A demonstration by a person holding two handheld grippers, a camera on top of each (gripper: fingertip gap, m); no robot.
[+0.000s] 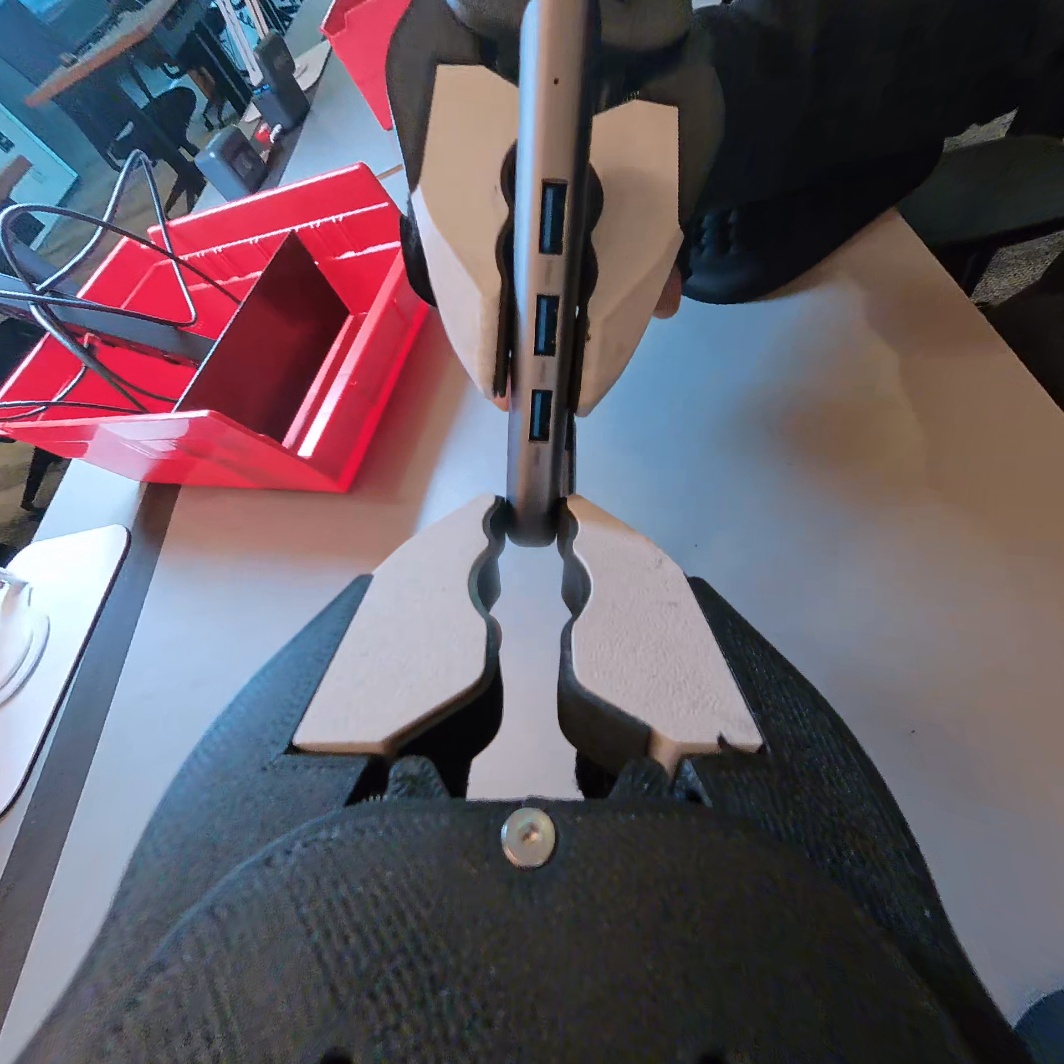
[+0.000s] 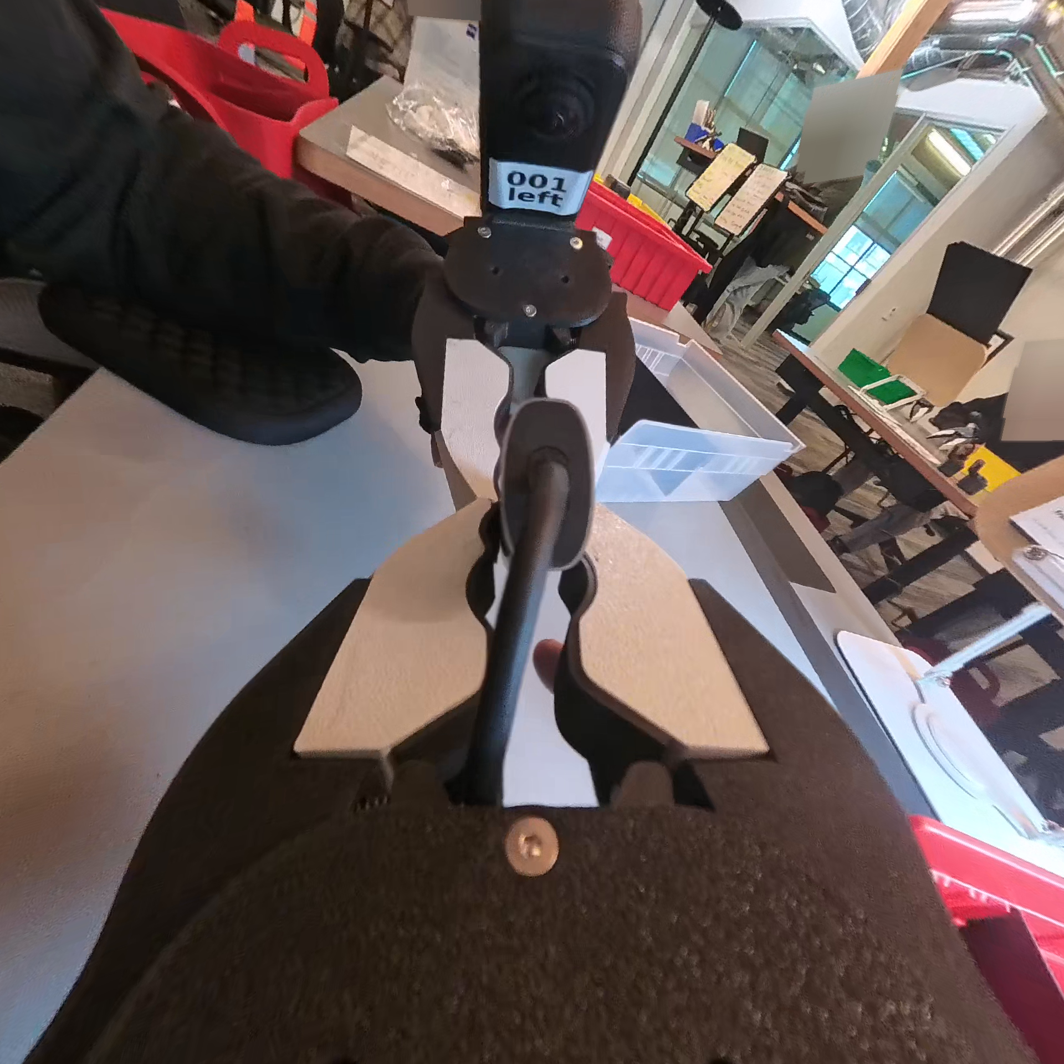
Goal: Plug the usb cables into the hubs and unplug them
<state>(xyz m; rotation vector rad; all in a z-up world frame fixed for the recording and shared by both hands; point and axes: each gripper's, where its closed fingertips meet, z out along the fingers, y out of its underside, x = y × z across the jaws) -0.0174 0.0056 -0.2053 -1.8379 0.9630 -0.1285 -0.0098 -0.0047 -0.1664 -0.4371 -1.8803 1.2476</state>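
left gripper point(image 1: 531, 521): closed on near end of slim grey metal USB hub point(image 1: 544, 322) with 3 blue ports | right gripper point(image 1: 538, 397): clamps hub's middle | hub right of red plastic bin point(image 1: 230, 449)

Your left wrist camera sits just behind the left gripper point(image 1: 531, 518) and looks forward along its fingers, tilted down over the grey table point(image 1: 777, 489), with the red bin point(image 1: 242, 357) ahead to the left of the tongs. Your right wrist camera rides just behind the right gripper point(image 2: 538, 529), aimed the opposite way, more level, into the room. The two views face each other at close range and share the grey hub point(image 1: 544, 322), each showing the other's tongs just beyond its own.
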